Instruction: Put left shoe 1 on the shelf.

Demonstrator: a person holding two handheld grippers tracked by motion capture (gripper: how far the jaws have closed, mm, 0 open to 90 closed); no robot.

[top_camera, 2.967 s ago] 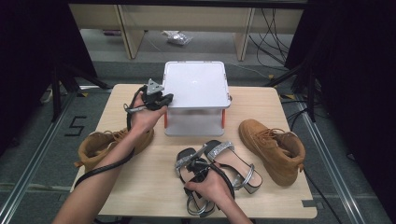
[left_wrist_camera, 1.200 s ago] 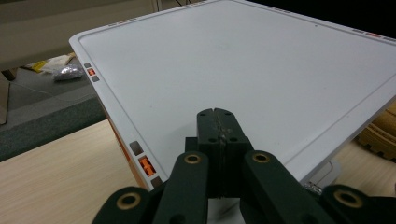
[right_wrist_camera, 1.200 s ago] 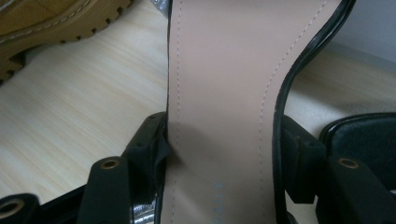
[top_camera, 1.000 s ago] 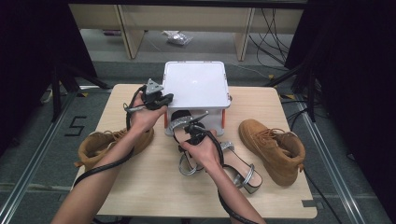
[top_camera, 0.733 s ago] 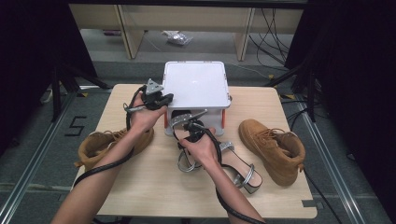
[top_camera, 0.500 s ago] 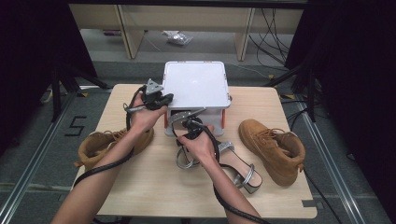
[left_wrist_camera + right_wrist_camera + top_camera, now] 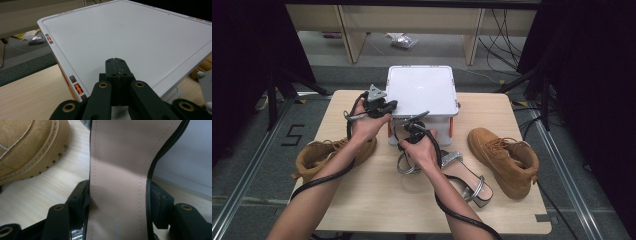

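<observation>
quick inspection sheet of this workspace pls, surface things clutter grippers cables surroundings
surface: pale wooden table, bare at the near edge
job's things: silver sandal clamped by the right hand-held gripper in front of the white box; second sandal lying flat
clutter: tan boot at right, another tan boot at left
grippers: left hand-held gripper shut, empty, by the box lid
cables: black cable along the left forearm
surroundings: dark curtains, floor cables, wooden desk legs beyond

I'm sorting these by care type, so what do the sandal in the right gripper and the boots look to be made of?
The sandal: smooth beige insole with stitched edges, probably leather or faux leather, and black edging. The boots: matte tan upper, likely nubuck or suede, and a ridged rubbery-looking sole.
</observation>
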